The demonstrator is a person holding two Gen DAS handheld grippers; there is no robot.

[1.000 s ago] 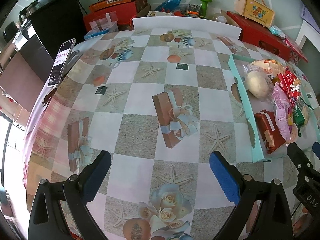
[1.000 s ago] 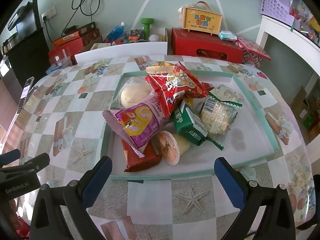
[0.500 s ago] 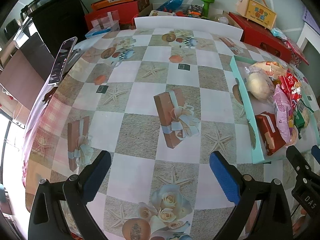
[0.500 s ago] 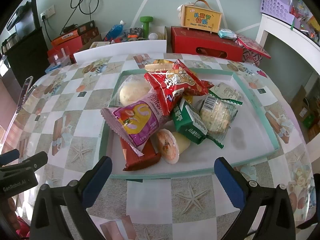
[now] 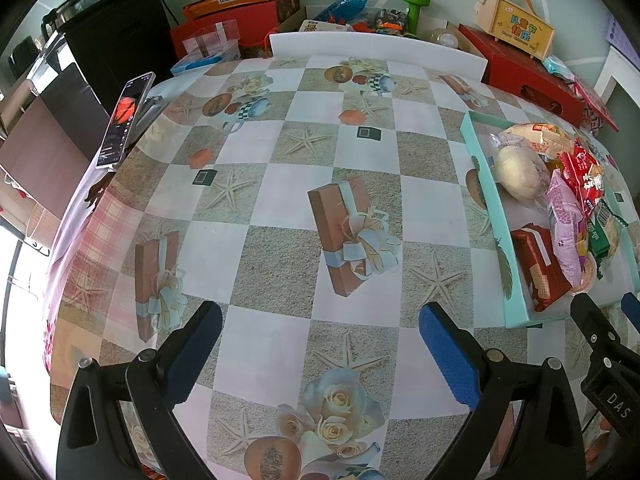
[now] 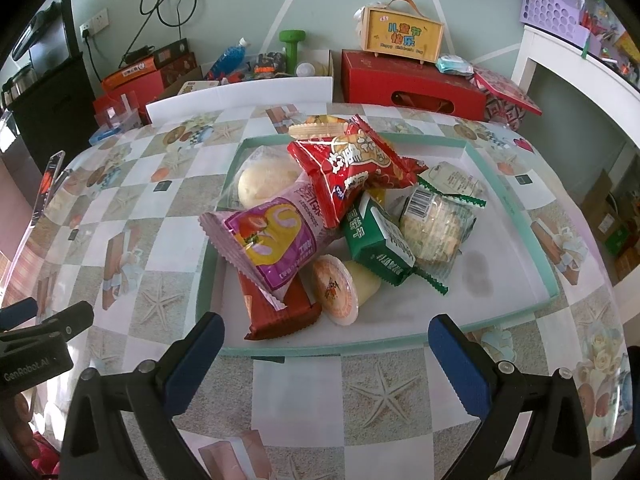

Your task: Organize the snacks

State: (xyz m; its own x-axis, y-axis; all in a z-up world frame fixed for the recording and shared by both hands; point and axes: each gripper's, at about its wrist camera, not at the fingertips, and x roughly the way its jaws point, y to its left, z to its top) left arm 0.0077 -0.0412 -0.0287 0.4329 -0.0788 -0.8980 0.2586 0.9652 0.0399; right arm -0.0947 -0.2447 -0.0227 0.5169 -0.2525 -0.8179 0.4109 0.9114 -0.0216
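The snacks sit in a messy pile in the teal tray (image 6: 508, 320) on the table. The pink bag (image 6: 272, 240) on top looks light, puffy and crinkly, so its flat sealed end is a good place to pinch. The brown bar (image 6: 280, 312) is partly hidden under it. Something yellow deeper in the pile may be another snack; it is hard to tell. The right gripper (image 6: 326, 342) is wide and holds nothing. The left gripper (image 5: 320, 334) is wide too, over bare tablecloth.

a smartphone with a lit screen (image 5: 125, 118) leans on a stand at the edge of the surface (image 5: 280, 216), which wears a checkered starfish-print cloth. behind it sit a long red cardboard box (image 6: 412, 84), a green dumbbell (image 6: 292, 46) and a yellow handled gift case (image 6: 404, 36).
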